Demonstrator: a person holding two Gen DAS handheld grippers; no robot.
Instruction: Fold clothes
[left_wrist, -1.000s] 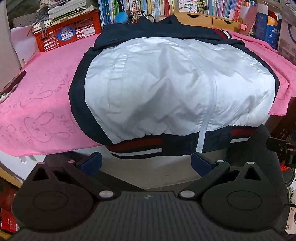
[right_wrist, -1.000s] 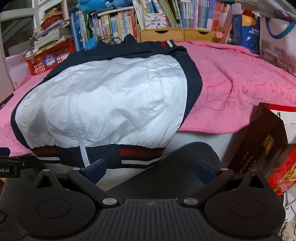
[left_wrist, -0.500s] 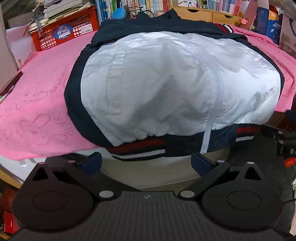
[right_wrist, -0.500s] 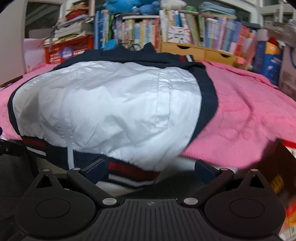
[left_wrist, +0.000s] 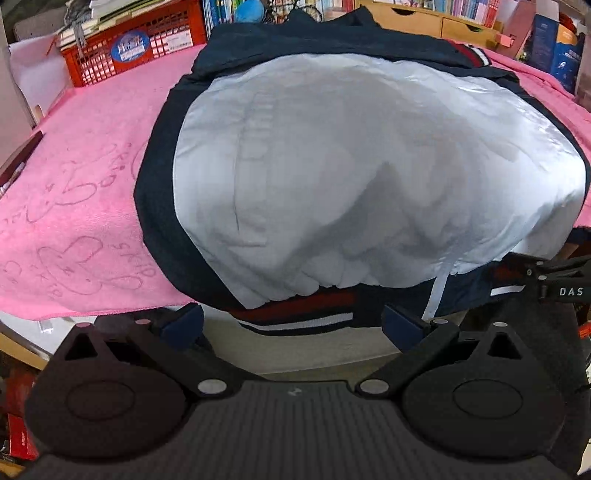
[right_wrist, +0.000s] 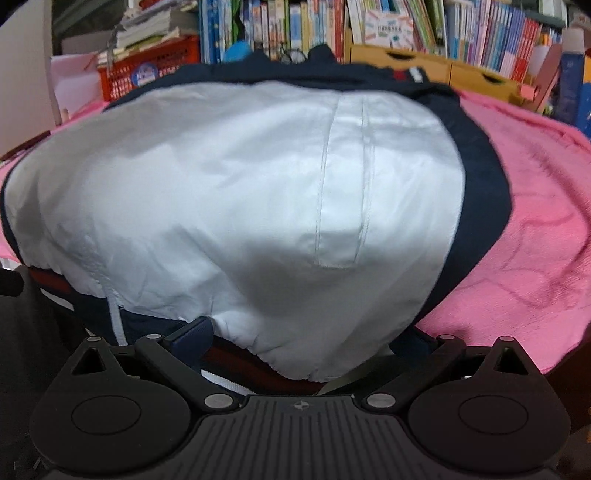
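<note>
Your left gripper (left_wrist: 291, 325) has its fingers (left_wrist: 183, 326) spread wide and holding nothing. Straight ahead of them lies the jacket (left_wrist: 369, 177), white-fronted with navy sides, spread over the pink towel (left_wrist: 81, 177) that covers the table (left_wrist: 22, 332). The jacket's striped hem (left_wrist: 295, 312) hangs over the table's near edge, directly between your two left fingertips and just beyond them; whether it touches them cannot be told. The white zipper strip (left_wrist: 437, 295) drops through the hem close to your right-hand finger on that gripper.

Your right gripper (right_wrist: 299, 350) is also spread wide, and the jacket's (right_wrist: 229, 192) lower edge bulges into the gap between its fingers (right_wrist: 192, 338). The hem (right_wrist: 236, 363) sits between them, nearer the left finger; the right fingertip is hidden behind the white cloth, so contact there cannot be judged. A stitched pocket seam (right_wrist: 341, 184) runs up the front ahead of you.

Beyond the jacket, past the fingers, stand a red basket (left_wrist: 136, 44), wooden drawers (right_wrist: 436, 70) and a row of books (right_wrist: 480, 29).
</note>
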